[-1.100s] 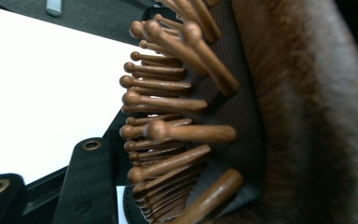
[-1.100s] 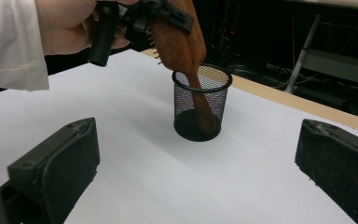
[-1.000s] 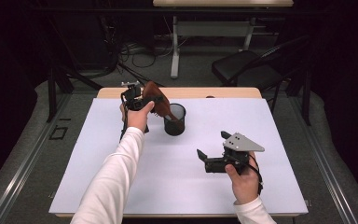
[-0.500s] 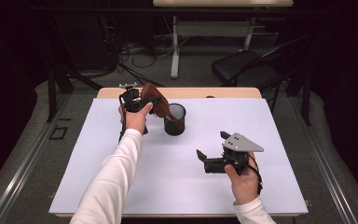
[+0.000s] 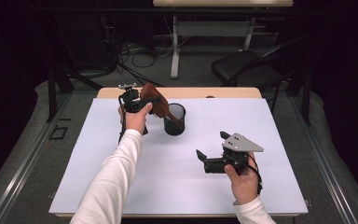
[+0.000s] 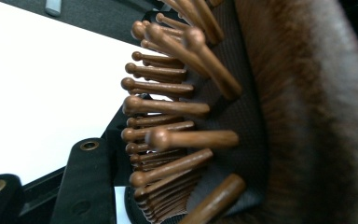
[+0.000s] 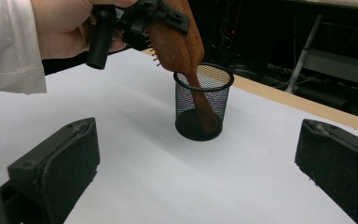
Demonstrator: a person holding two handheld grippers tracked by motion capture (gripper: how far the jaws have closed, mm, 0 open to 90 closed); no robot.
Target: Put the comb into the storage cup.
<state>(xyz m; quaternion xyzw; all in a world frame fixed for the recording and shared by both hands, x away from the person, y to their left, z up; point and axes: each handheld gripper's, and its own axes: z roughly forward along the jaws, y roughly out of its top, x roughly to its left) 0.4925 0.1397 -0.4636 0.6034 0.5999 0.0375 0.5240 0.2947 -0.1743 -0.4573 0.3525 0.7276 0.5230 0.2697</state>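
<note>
light: we see the table (image 5: 182, 177) brightly lit from overhead, surroundings dark | shadows: soft | blur: hairbrush (image 6: 279, 116) close-up unfocused

White long sleeves (image 5: 114, 179); each hand-held gripper (image 5: 200, 155) black — right one topped by a grey three-cornered plate (image 5: 242, 143).

The cup (image 5: 175, 119) stands alone on the white mat (image 5: 98, 177), with bare mat all around it. The brush (image 5: 154, 103) leans into the cup from its left, blocking its mouth.
</note>
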